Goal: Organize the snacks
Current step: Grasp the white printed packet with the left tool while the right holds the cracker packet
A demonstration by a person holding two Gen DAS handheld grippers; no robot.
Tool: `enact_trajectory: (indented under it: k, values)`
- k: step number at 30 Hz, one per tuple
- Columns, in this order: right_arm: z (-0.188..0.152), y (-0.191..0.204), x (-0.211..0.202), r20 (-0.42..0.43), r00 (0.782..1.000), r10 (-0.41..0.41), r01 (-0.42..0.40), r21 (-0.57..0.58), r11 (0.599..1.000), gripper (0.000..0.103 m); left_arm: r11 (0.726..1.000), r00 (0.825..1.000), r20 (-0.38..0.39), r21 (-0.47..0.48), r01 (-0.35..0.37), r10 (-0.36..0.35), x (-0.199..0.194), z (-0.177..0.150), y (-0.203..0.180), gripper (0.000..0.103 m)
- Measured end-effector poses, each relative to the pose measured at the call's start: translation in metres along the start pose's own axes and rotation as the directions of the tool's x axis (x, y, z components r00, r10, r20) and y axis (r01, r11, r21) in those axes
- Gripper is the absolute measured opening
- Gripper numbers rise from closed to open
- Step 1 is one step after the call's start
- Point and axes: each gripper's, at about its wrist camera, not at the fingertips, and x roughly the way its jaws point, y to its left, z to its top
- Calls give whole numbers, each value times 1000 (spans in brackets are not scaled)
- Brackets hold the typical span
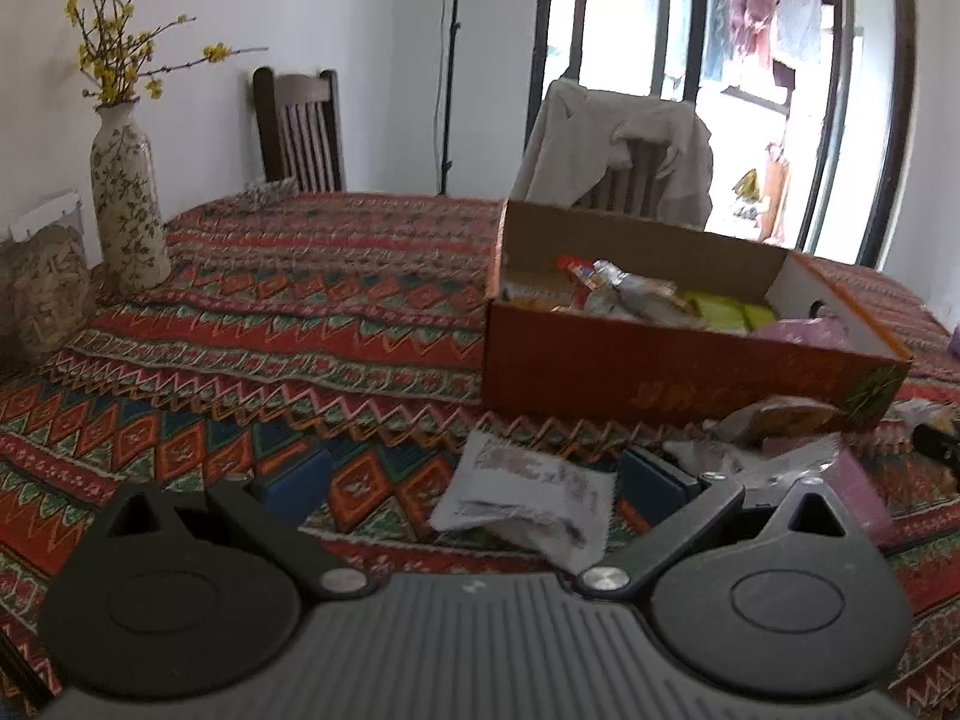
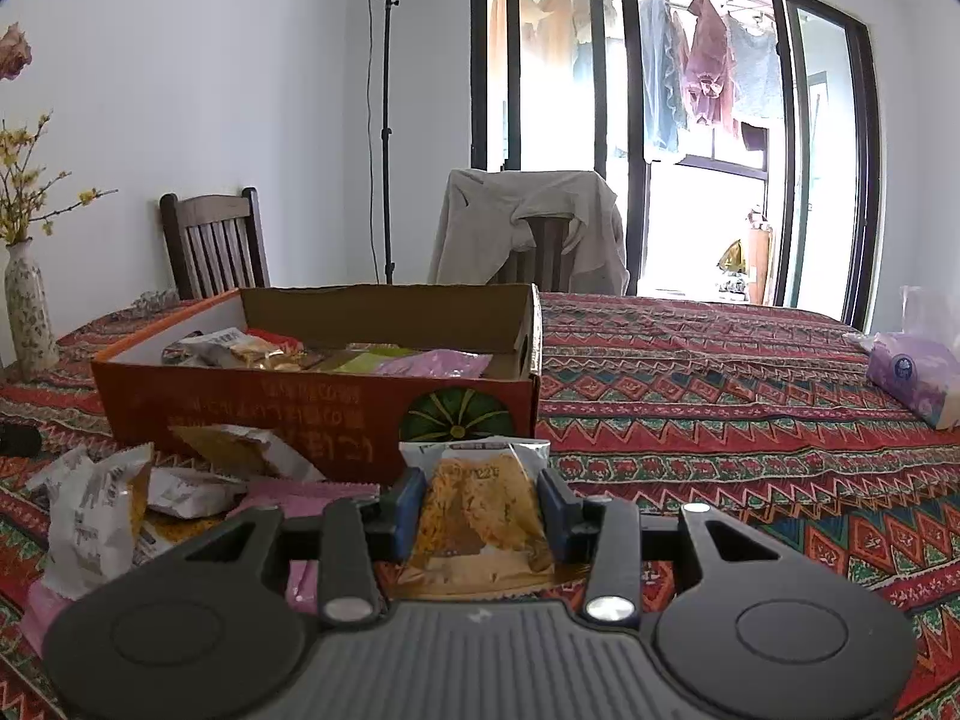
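Note:
An orange cardboard box [image 1: 660, 381] with several snack packets inside stands on the patterned tablecloth; it also shows in the right wrist view [image 2: 252, 402]. My left gripper [image 1: 474, 477] is open, its blue pads wide apart over a white snack packet [image 1: 528, 498] that lies on the cloth between them. My right gripper [image 2: 483, 510] is shut on a clear packet with a yellow-brown snack [image 2: 480, 510], held just in front of the box's right corner. More loose packets [image 2: 96, 510] lie left of it, with a pink one [image 2: 306, 495].
A flowered vase [image 1: 126, 204] and a jar [image 1: 45, 294] stand at the table's left edge. A purple tissue pack [image 2: 918, 378] lies at far right. Two chairs [image 2: 534, 240] stand behind the table, one draped with a jacket. A light stand [image 2: 387, 120] is by the wall.

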Motion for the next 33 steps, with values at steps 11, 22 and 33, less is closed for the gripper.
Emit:
enact_trajectory:
  k: [11,22,33]
  values:
    - [0,-1,0,2,1000,3,-3,9,1000,40,995,988,-151,98,4,11,38,-1,-22,103]
    - [1,-2,2,-3,1000,10,-10,14,1000,40,998,980,-196,63,-20,32,63,0,-22,103]
    - [1,0,1,2,1000,14,-14,8,1000,40,997,992,-129,72,-2,11,44,-6,-27,55]
